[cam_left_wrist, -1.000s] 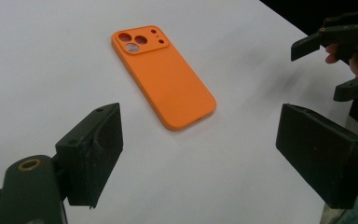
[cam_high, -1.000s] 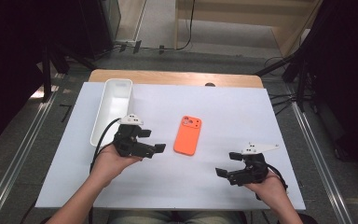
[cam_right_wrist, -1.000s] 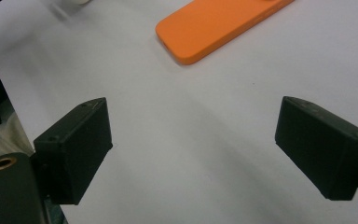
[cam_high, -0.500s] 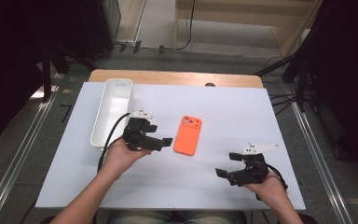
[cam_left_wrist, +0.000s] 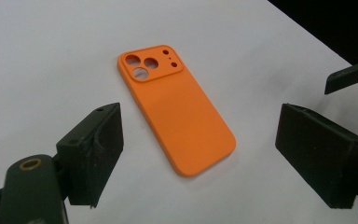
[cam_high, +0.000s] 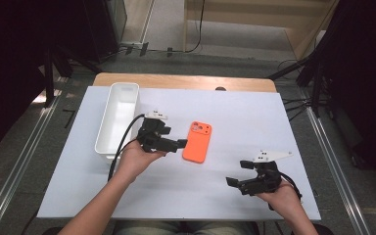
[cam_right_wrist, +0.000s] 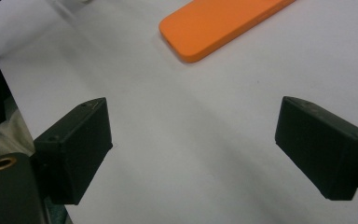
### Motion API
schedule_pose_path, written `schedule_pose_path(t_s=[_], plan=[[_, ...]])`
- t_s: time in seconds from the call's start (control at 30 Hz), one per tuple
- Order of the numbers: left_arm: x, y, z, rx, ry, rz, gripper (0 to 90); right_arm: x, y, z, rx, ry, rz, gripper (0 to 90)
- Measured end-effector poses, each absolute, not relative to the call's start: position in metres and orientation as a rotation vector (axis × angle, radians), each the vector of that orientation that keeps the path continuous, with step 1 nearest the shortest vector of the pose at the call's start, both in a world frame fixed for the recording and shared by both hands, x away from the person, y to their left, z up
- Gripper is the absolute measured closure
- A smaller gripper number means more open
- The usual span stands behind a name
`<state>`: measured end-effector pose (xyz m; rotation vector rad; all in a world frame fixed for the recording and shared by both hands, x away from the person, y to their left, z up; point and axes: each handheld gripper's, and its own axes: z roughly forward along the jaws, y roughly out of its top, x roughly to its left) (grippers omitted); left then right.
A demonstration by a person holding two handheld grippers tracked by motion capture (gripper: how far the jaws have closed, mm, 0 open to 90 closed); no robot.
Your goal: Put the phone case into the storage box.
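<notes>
On the white table (cam_high: 186, 196), left gripper (cam_high: 180, 143) now nearer than 1 second ago, jaws apart just beside the orange phone case (cam_high: 198, 142), nothing clamped, likely lining up a grasp; right gripper (cam_high: 232, 183) waiting well apart, jaws apart too.

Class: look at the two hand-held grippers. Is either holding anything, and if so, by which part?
Nothing is held. The left hand-held gripper stands open near the orange phone case; the right hand-held gripper is open over bare table.

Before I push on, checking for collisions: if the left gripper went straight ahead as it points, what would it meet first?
Most likely the flat orange silicone phone case, lying camera-side up between the left gripper's open jaws, untouched.
</notes>
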<state>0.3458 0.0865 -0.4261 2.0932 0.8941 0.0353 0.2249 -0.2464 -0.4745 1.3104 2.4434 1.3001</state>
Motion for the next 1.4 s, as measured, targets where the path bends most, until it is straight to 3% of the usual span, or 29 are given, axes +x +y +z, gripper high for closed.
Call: schedule_pose_path(t_s=[0.63,0.77,0.87,1.4], plan=[[0.363,0.061,-0.437,2.085,0.942,0.071,14.4,0.226,-0.246,-0.476,1.3,2.447,1.287,9.6],[0.365,0.055,-0.44,2.084,0.952,0.077,11.1,0.225,-0.245,-0.475,1.302,2.451,1.287,9.6],[0.367,0.05,-0.444,2.091,0.967,0.075,0.0,0.225,-0.245,-0.475,1.304,2.451,1.287,9.6],[0.366,0.027,-0.454,2.106,1.005,0.142,0.0,0.226,-0.246,-0.476,1.303,2.45,1.287,9.6]])
